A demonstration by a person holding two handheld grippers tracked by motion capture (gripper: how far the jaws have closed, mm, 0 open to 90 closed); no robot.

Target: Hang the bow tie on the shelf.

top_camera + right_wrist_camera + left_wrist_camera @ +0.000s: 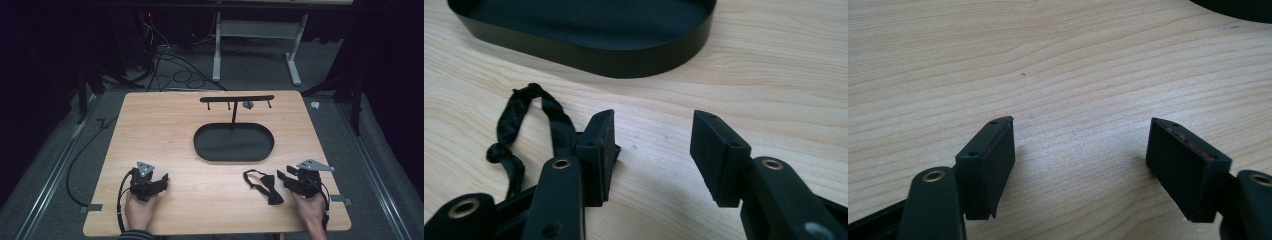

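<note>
A black bow tie (267,189) with a looped strap (521,122) lies on the wooden table (165,130) near its front right. My right gripper (281,176) sits just right of it, held in a hand. In the right gripper view its jaws (651,150) stand open over bare wood; the strap lies beside and behind the left jaw, not between the pads. My left gripper (164,180) rests at the front left in the other hand, and its jaws (1080,160) are open with nothing between them.
A black oval tray (205,150) sits mid-table, its wall (589,55) close ahead of the right gripper. A thin post rises from it to a black crossbar (237,98) with small pegs. Cables (170,70) and a table frame (217,55) lie beyond the far edge.
</note>
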